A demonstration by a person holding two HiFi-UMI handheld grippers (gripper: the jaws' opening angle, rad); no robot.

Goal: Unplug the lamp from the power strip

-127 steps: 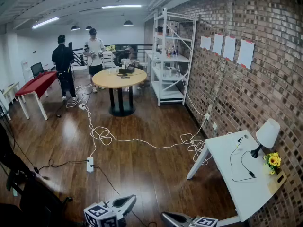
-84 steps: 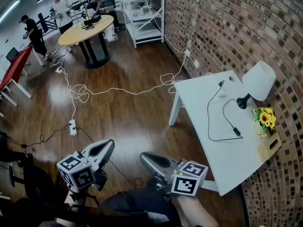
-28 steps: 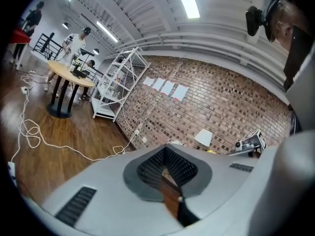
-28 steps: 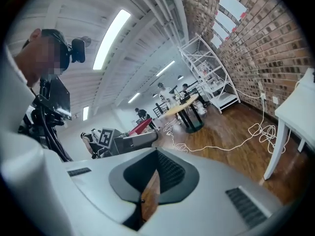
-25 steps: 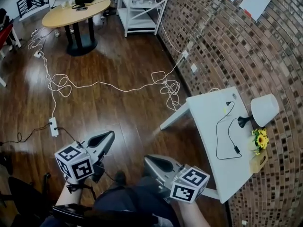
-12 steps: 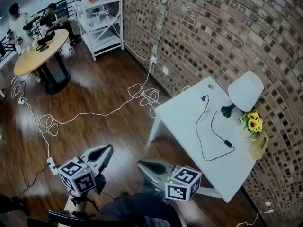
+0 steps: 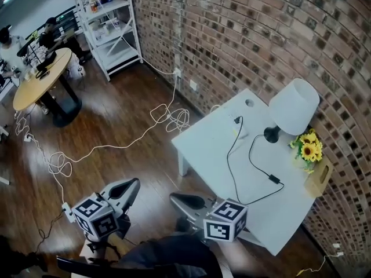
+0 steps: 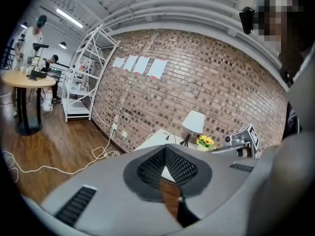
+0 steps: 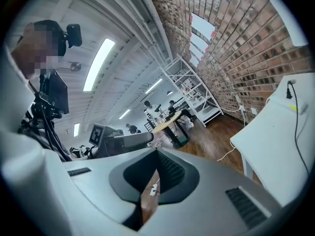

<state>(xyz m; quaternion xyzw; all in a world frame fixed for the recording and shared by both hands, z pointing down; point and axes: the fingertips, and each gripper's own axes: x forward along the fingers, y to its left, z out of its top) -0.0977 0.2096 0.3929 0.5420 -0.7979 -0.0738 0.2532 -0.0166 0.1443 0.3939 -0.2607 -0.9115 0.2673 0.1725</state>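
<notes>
A lamp (image 7: 293, 108) with a white shade and black base stands at the far side of a white table (image 7: 203, 149), against the brick wall. Its black cord (image 7: 255, 161) loops over the tabletop to a plug (image 7: 237, 120) at a white power strip (image 7: 241, 132) that is hard to make out. My left gripper (image 7: 134, 183) and right gripper (image 7: 174, 198) hang low in the head view, over the wooden floor short of the table, both shut and empty. The lamp (image 8: 195, 122) also shows in the left gripper view. The right gripper view catches the cord (image 9: 296, 127).
Sunflowers (image 7: 308, 149) and a small wooden box (image 7: 320, 177) sit right of the lamp. White cables (image 7: 168, 117) trail across the floor from a wall socket. A white shelf unit (image 7: 107, 30) and a round table (image 7: 40, 80) with people around it stand far left.
The head view has swung towards the white table, which now sits nearer and further left in the frame. Both grippers stay shut and low in the picture.
</notes>
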